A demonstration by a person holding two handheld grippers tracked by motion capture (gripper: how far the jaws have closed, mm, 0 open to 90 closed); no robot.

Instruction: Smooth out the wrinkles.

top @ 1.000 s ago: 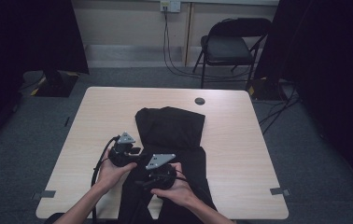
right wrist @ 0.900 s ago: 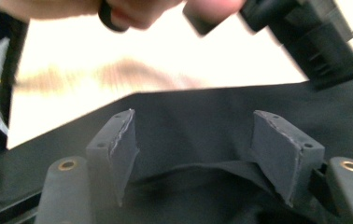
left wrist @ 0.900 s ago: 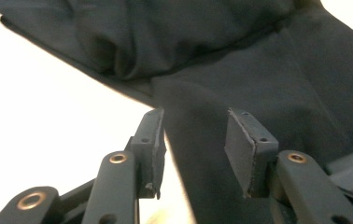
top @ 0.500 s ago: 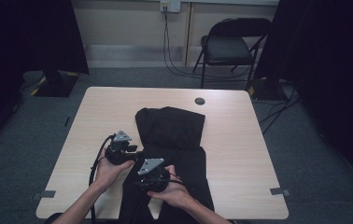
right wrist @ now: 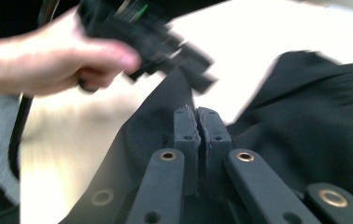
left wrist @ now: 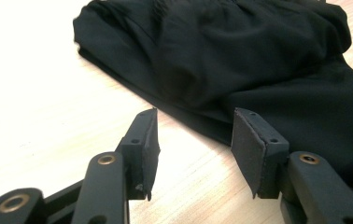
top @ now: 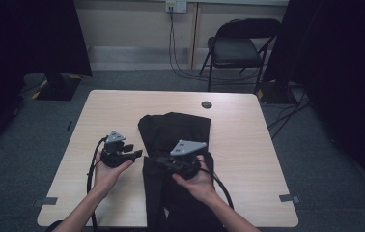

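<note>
1. The right hand-held gripper (top: 163, 162) sat nearest, clenched on a fold of the black garment (top: 178, 133); its jaws had just been closing on the cloth.
2. The left hand-held gripper (top: 137, 153), at nine o'clock from it, stood released, jaws just widened, nothing between them, the garment's edge just ahead at three o'clock.
3. The garment's long axis ran six to twelve o'clock on the worktop (top: 248, 140).
4. Since the earlier frame, the right hand had lifted its fold.

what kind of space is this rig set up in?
Probably a studio or lab corner: black curtains on both sides, a wooden table on grey carpet, a folding chair, and cables from a wall outlet.
</note>
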